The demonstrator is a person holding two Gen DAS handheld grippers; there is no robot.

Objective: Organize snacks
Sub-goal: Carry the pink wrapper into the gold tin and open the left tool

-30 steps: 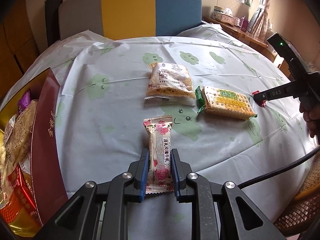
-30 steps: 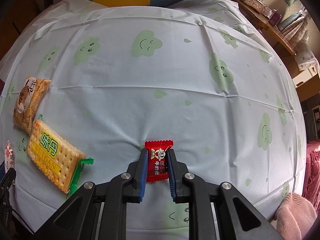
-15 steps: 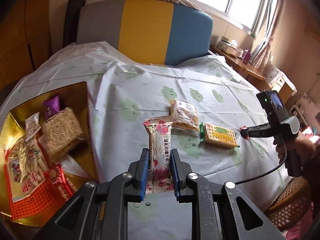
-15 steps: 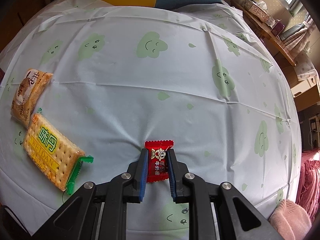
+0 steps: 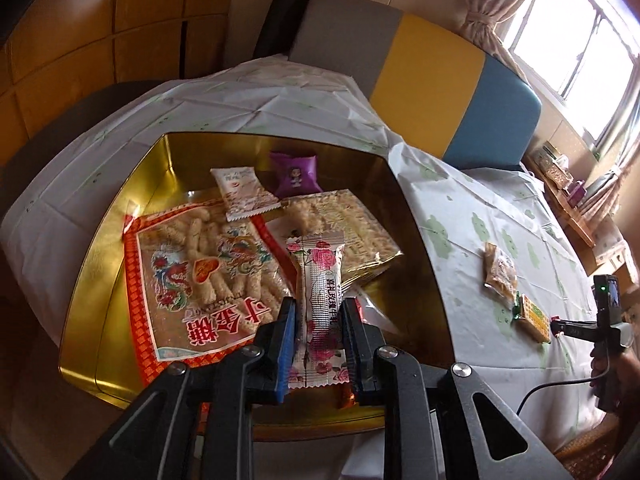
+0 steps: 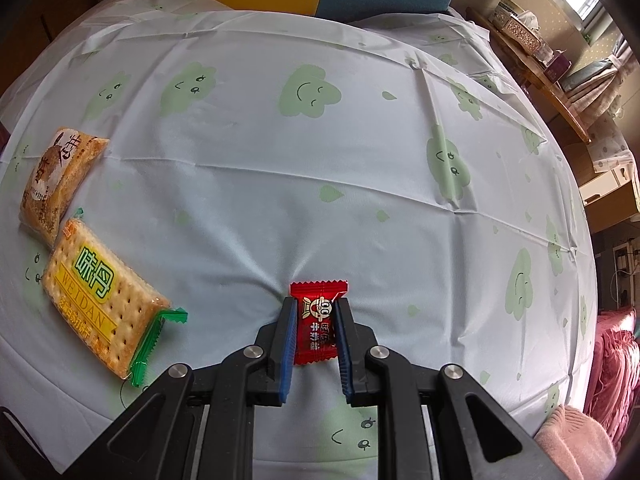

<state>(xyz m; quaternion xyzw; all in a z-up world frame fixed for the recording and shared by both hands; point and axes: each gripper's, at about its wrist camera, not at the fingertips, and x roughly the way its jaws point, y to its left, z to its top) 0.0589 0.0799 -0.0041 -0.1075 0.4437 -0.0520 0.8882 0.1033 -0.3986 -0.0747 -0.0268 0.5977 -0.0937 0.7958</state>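
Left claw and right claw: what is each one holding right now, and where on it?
Left claw: rose-print snack bar, pinched at its lower half. Right claw: red candy, gripped by its side edges, on the tablecloth.

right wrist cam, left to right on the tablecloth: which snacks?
brown snack pack → cracker pack → red candy, clamped in the right gripper.

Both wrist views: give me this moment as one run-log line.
left gripper: shut on rose-print snack bar, above gold tray | right gripper: shut on red candy, on tablecloth | on table: cracker pack, brown snack pack
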